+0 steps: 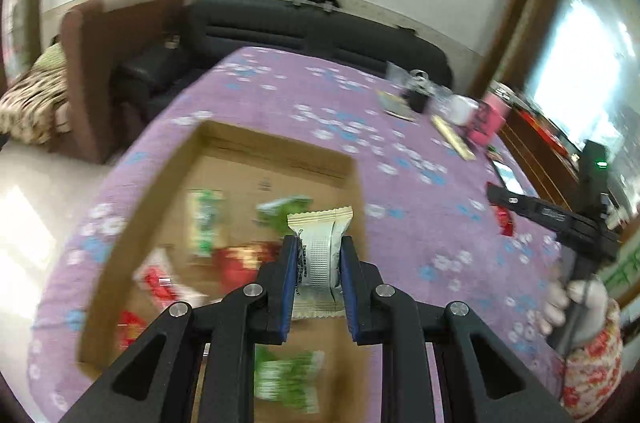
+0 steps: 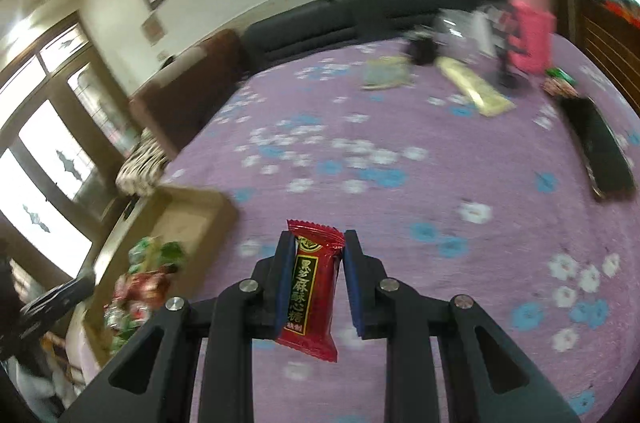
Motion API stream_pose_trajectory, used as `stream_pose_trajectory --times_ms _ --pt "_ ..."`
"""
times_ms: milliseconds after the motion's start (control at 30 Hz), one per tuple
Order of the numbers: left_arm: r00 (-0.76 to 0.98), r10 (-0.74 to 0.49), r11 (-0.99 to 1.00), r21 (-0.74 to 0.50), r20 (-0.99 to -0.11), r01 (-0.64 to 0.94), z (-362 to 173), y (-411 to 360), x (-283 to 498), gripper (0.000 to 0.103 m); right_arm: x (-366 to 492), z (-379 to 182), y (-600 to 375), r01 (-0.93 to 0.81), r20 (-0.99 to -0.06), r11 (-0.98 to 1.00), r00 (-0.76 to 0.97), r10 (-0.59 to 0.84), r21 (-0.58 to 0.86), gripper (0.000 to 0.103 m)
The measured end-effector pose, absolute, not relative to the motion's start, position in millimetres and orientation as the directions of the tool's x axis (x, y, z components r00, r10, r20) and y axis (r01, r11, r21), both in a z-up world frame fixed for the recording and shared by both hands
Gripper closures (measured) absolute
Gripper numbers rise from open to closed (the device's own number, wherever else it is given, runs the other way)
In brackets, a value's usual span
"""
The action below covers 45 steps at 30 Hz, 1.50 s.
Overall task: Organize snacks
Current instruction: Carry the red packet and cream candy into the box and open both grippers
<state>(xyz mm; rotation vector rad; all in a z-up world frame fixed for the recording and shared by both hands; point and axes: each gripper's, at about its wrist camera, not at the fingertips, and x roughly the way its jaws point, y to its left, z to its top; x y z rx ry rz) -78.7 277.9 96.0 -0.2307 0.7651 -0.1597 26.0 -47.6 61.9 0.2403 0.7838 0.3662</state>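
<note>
My left gripper clamped on a white snack packet above the cardboard box of red and green snacks, my right gripper clamped on a red candy packet over the purple floral tablecloth, just right of the box.

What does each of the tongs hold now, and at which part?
Left tongs: white snack packet, at its middle. Right tongs: red candy packet, at its middle.
</note>
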Motion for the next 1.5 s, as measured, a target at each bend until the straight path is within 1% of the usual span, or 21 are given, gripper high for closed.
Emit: stream_pose_trajectory --times_ms 233,433,600,1000,1067,1133,1200,1233,1267,1333,1500 --pt "0.703 -0.181 0.962 -0.271 -0.688 -0.017 88 320 -64 0.082 22 90 38 -0.369 -0.640 0.873 0.595 0.486 0.319 0.080" --pt "0.674 -0.164 0.963 -0.264 -0.721 -0.048 76 337 -42 0.082 32 80 110 -0.430 -0.686 0.856 0.531 0.497 0.287 0.080" --pt "0.647 -0.161 0.963 -0.262 -0.746 -0.062 65 346 -22 0.082 48 60 150 -0.436 -0.729 0.861 0.495 0.472 0.261 0.080" --pt "0.602 -0.183 0.939 -0.319 -0.777 -0.126 41 366 6 0.081 103 29 201 -0.406 -0.773 0.854 0.407 0.487 0.325 0.080" --pt "0.608 -0.195 0.933 -0.337 -0.769 -0.127 41 369 6 0.073 110 23 205 -0.401 -0.780 0.854 0.394 0.487 0.331 0.079" --pt "0.618 -0.197 0.929 -0.346 -0.761 -0.129 43 371 4 0.049 113 18 209 -0.404 -0.784 0.851 0.381 0.490 0.336 0.078" --pt "0.633 -0.198 0.926 -0.354 -0.748 -0.129 46 373 1 0.042 114 14 210 -0.400 -0.787 0.853 0.377 0.488 0.337 0.077" --pt "0.641 -0.199 0.925 -0.358 -0.742 -0.127 47 374 -1 0.042 114 13 209 -0.393 -0.784 0.854 0.383 0.489 0.341 0.077" --pt "0.645 -0.200 0.924 -0.361 -0.737 -0.126 48 374 -2 0.041 114 13 207 -0.390 -0.781 0.854 0.384 0.492 0.345 0.073" --pt "0.655 -0.202 0.920 -0.370 -0.728 -0.127 51 374 -7 0.040 113 17 204 -0.383 -0.776 0.854 0.390 0.496 0.353 0.069" --pt "0.689 -0.204 0.922 -0.374 -0.696 -0.104 64 367 -24 0.038 97 39 189 -0.402 -0.744 0.853 0.443 0.500 0.334 0.067"
